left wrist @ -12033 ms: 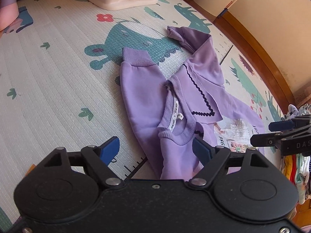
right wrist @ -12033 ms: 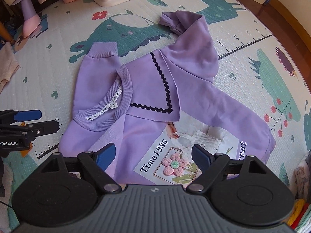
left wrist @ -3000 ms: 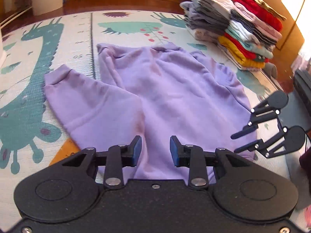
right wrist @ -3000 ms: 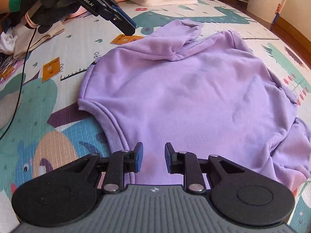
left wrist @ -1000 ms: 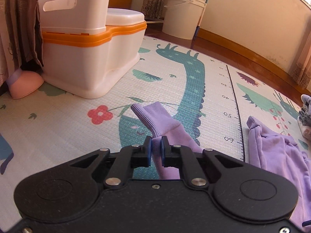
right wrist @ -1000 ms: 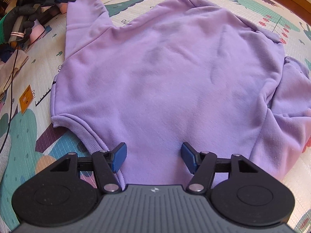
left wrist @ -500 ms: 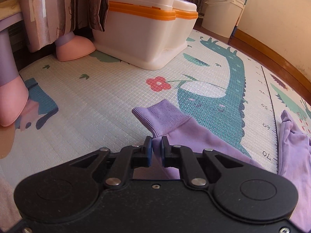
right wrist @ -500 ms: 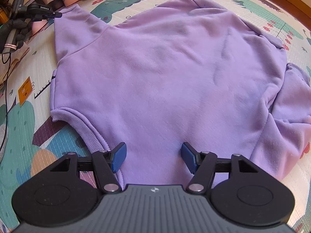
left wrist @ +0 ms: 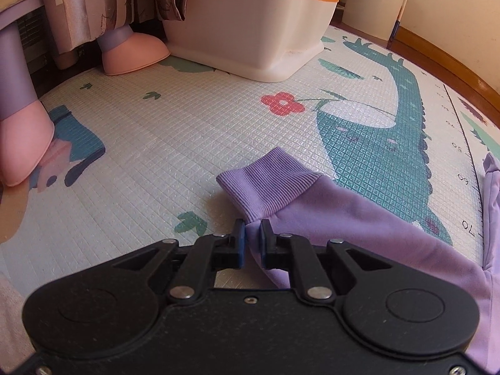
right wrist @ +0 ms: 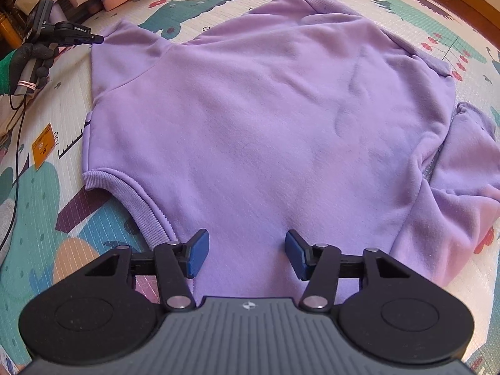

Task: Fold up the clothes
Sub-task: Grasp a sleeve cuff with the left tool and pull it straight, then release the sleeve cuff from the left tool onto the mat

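A purple sweatshirt (right wrist: 265,109) lies back-up on the play mat, its ribbed hem toward my right gripper. My right gripper (right wrist: 247,254) is open and hovers just above the lower hem with nothing between its fingers. My left gripper (left wrist: 253,237) is shut on the sleeve (left wrist: 359,218) just behind its ribbed cuff (left wrist: 265,184), stretching it out over the mat. In the right wrist view the left gripper (right wrist: 93,39) shows at the far left, held by a gloved hand (right wrist: 28,62), pinching the sleeve tip. The other sleeve (right wrist: 468,172) lies bunched at the right.
A white and orange plastic potty (left wrist: 250,25) and pink furniture feet (left wrist: 131,53) stand beyond the sleeve. White buckets (left wrist: 372,3) sit by the wall. An orange tag (right wrist: 43,150) and a black cable (right wrist: 15,156) lie on the mat (left wrist: 156,143) at left.
My left gripper has pulled the sleeve further out to the left, straightening it across the mat. The right gripper stays open over the hem, nearly still.
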Demonstrator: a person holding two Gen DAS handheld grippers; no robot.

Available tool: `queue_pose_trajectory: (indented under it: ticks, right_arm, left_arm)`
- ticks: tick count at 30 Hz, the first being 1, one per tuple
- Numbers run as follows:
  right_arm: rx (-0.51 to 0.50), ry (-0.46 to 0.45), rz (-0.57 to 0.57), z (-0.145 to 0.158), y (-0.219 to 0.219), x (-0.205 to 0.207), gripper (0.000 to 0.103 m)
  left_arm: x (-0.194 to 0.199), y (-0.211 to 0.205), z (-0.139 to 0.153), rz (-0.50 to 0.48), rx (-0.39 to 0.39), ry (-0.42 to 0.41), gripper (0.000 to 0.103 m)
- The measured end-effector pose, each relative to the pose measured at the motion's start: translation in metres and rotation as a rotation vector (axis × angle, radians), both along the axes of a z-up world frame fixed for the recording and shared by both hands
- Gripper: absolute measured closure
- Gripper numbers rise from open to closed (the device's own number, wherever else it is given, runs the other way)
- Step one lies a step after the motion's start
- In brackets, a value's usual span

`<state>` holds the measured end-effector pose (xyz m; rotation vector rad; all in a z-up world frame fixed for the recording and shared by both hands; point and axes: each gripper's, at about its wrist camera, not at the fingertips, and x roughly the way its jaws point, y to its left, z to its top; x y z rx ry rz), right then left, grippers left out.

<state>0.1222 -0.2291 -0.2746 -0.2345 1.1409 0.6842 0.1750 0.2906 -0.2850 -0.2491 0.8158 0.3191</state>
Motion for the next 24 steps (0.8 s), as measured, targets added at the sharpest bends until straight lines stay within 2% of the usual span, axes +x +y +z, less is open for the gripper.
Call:
queue_pose_trajectory:
  ticks: [6,9,11,13,16,19,20,21,24]
  right_arm:
    - [0.103,-0.037,0.002,0.021,-0.014,0.0,0.052]
    - [0.183,-0.09,0.031,0.042,-0.021,-0.003,0.052]
    - [0.225,-0.136,0.009,0.058,-0.033,0.0,0.054]
    - [0.256,-0.158,-0.091,0.065,-0.054,0.012,0.054]
    - [0.245,-0.161,-0.36,0.057,-0.101,0.039,0.053]
    - [0.235,-0.11,-0.636,0.029,-0.156,0.063,0.053]
    - [0.249,-0.074,-0.705,0.022,-0.172,0.073,0.053]
    - [0.265,-0.041,-0.761,0.013,-0.185,0.08,0.053]
    - [0.316,0.02,-0.902,-0.009,-0.21,0.091,0.052]
  left_arm:
    - [-0.001,0.018,0.001,0.062,0.053,0.029,0.095]
    - [0.0,0.023,0.0,0.073,0.088,0.047,0.095]
    - [0.001,0.025,-0.001,0.08,0.103,0.056,0.095]
    - [0.002,0.026,-0.001,0.088,0.126,0.068,0.095]
    - [0.004,0.027,-0.003,0.101,0.144,0.08,0.093]
    - [0.008,0.016,0.0,0.079,0.237,0.131,0.08]
    - [0.008,0.011,0.002,0.072,0.272,0.14,0.057]
    - [0.005,0.006,0.006,0.068,0.305,0.132,0.047]
    - [-0.001,-0.01,0.02,0.045,0.375,0.108,0.047]
